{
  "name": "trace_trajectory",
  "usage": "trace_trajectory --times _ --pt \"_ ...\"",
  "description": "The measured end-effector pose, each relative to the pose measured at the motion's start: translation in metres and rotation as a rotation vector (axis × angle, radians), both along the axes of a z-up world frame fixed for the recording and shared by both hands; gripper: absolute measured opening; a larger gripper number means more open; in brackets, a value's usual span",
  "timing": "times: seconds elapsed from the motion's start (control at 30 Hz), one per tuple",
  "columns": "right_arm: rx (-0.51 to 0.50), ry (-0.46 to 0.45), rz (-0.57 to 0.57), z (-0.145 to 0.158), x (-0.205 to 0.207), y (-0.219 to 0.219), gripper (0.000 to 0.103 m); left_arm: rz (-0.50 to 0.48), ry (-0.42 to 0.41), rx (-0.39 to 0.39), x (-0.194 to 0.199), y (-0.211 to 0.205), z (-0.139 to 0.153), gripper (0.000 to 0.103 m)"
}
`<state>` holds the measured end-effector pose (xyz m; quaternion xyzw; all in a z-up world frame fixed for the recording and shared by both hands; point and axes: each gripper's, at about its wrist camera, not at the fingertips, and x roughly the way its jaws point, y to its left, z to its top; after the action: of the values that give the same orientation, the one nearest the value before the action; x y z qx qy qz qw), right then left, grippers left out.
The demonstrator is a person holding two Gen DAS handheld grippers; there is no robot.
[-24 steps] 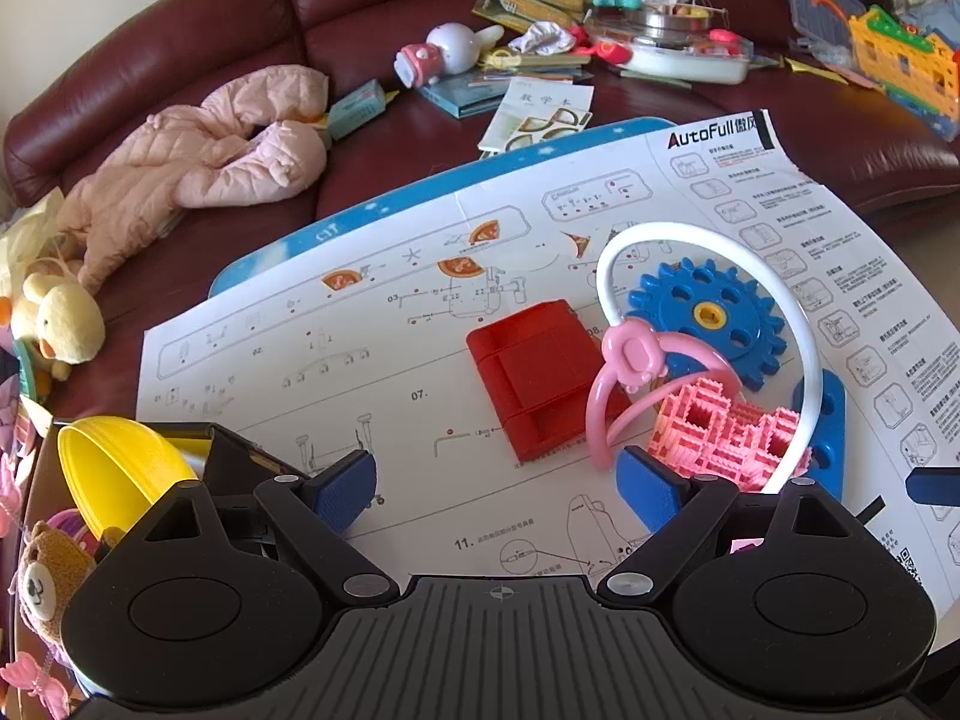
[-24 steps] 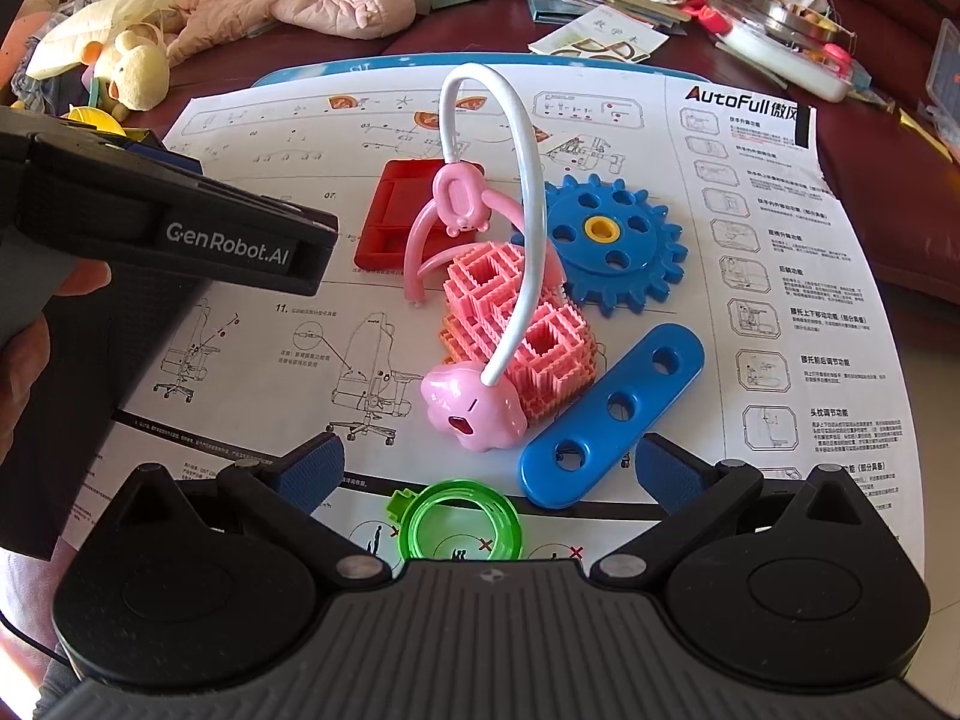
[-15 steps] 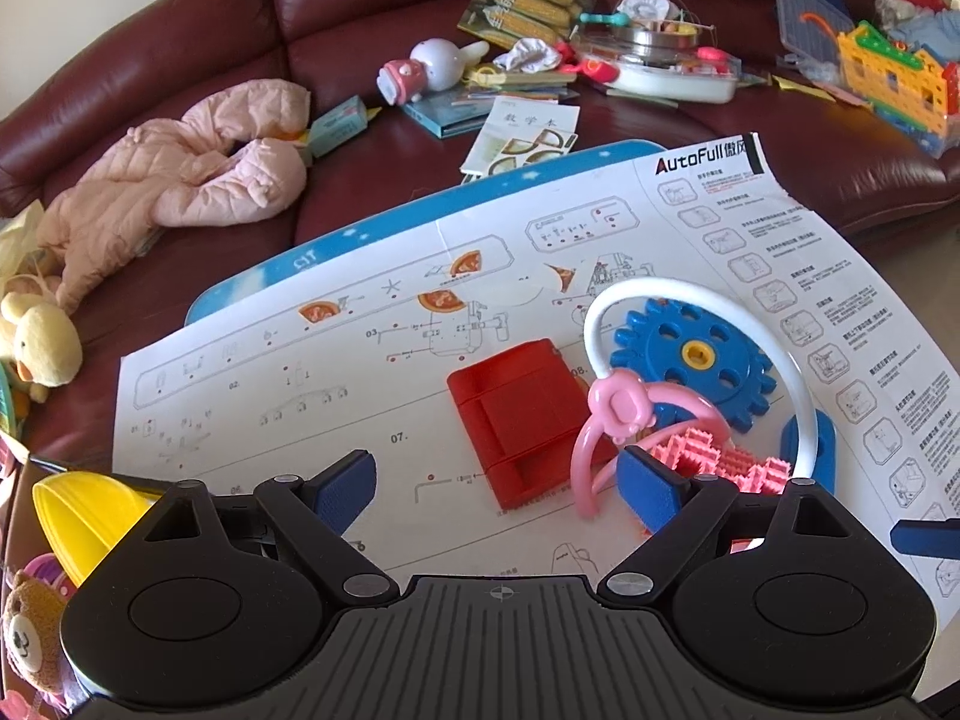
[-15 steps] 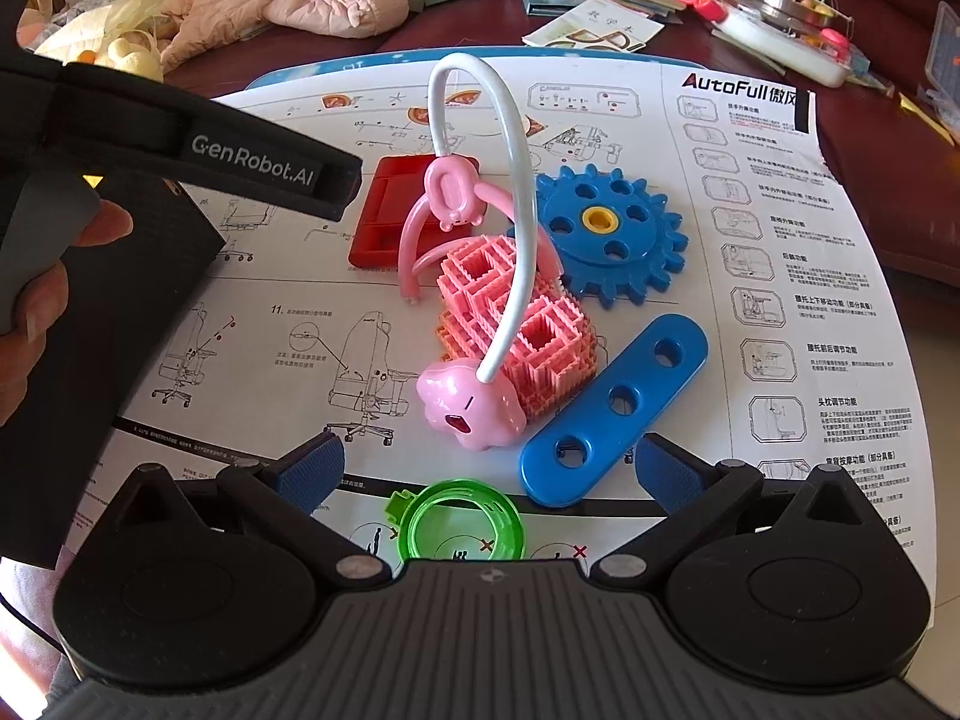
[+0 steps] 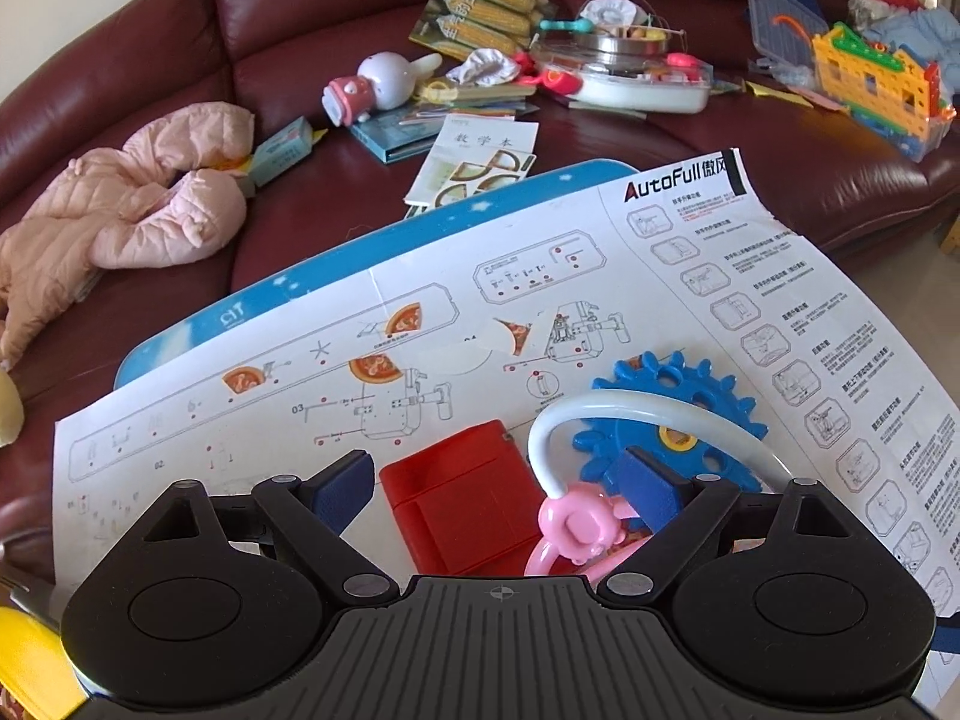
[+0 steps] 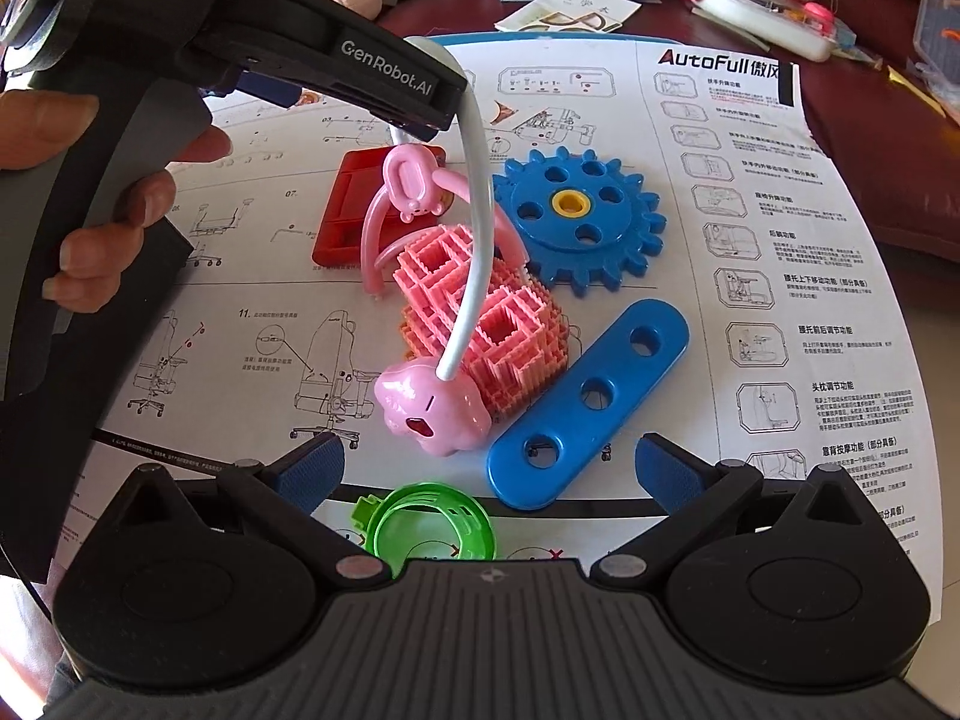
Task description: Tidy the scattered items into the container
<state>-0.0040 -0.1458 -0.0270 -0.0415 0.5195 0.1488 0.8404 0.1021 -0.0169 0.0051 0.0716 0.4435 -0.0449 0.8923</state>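
Both claws stand wide and empty. Left claw (image 5: 498,483) tilts down over the toy pile, with the red block (image 5: 462,510) just ahead between its fingers and the white hoop (image 5: 648,408) of the pink headband arching across its right finger; the pink clip (image 5: 576,525) sits just inside that finger, touching nothing that I can make out for certain. Behind the hoop lies the blue gear (image 5: 708,414). Right claw (image 6: 489,468) hovers lower down the sheet (image 6: 780,240), with the green ring (image 6: 432,525) almost under its body, the blue bar (image 6: 588,405) just ahead toward its right finger, and the pink lattice block (image 6: 510,324) and headband's pink end (image 6: 429,405) straight in front. In that view the left tool, held in a hand (image 6: 108,228), reaches in from the upper left above the hoop's top. Every one of these pieces is on the sheet, so as far as the pictures show, the tidying of this pile is not begun: six pieces remain. The container is not clearly in view; a yellow thing (image 5: 30,660) at the left claw's lower left edge may lie in it, but I cannot tell. Judging by the pose, the headband looks the likely first pick, and its tangle with the lattice block could drag that along.
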Motion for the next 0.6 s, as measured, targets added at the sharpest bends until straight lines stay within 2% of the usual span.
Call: trace_trajectory --times 0.13,0.17,0.23,0.27,0.3,0.33,0.47,0.6 --pt "0.009 0.000 0.007 -0.003 0.004 0.000 0.103 -0.014 0.016 -0.019 0.013 -0.005 -0.011 0.095" --pt "0.014 -0.002 0.006 -0.003 0.005 -0.001 0.103 -0.018 0.011 -0.022 0.014 -0.005 -0.013 0.091" --pt "0.027 -0.001 0.005 -0.003 0.008 -0.002 0.103 -0.036 0.017 -0.017 0.015 -0.006 -0.017 0.071" --pt "0.036 -0.003 0.001 -0.003 0.009 -0.002 0.103 -0.044 0.031 -0.008 0.016 -0.007 -0.020 0.038" --pt "0.042 -0.007 -0.005 -0.003 0.011 -0.003 0.103 -0.045 0.047 -0.003 0.017 -0.006 -0.023 0.015" --pt "0.046 -0.010 -0.009 -0.002 0.013 -0.003 0.103 -0.043 0.053 0.002 0.017 -0.004 -0.026 0.012" --pt "0.053 -0.024 -0.018 -0.001 0.021 0.000 0.102 -0.045 0.067 -0.023 0.013 0.010 -0.031 0.012" --pt "0.056 -0.056 -0.013 0.002 0.033 0.007 0.095 -0.042 0.073 -0.048 0.011 0.023 -0.030 0.014"
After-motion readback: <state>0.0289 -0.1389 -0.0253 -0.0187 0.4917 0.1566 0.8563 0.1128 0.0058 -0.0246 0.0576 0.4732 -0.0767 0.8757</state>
